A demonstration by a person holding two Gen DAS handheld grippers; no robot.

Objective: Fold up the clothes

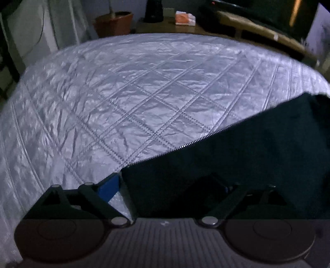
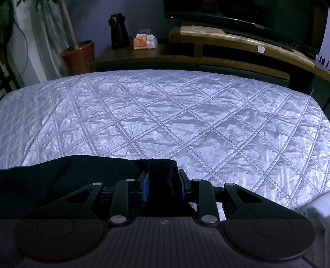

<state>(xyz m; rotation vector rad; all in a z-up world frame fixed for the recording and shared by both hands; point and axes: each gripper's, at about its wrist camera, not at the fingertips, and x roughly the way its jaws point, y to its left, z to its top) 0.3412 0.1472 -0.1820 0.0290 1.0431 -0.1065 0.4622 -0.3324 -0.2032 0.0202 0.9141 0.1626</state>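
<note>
A dark garment with a zipper along its edge (image 1: 237, 148) lies on the quilted white bedspread (image 1: 123, 92) and fills the lower right of the left wrist view. My left gripper (image 1: 165, 185) is open; its blue left pad (image 1: 109, 188) shows, and the cloth drapes over the right finger. In the right wrist view the same dark garment (image 2: 51, 177) spreads to the left. My right gripper (image 2: 164, 185) is shut on a bunched ribbed part of it (image 2: 163, 175), low over the bedspread (image 2: 165, 113).
Beyond the bed's far edge stand a potted plant (image 2: 79, 57), a dark device (image 2: 118, 31) and an orange-and-white pack (image 2: 144, 41) on a low wooden cabinet (image 2: 226, 47). A dark screen (image 2: 247, 12) is at the back right.
</note>
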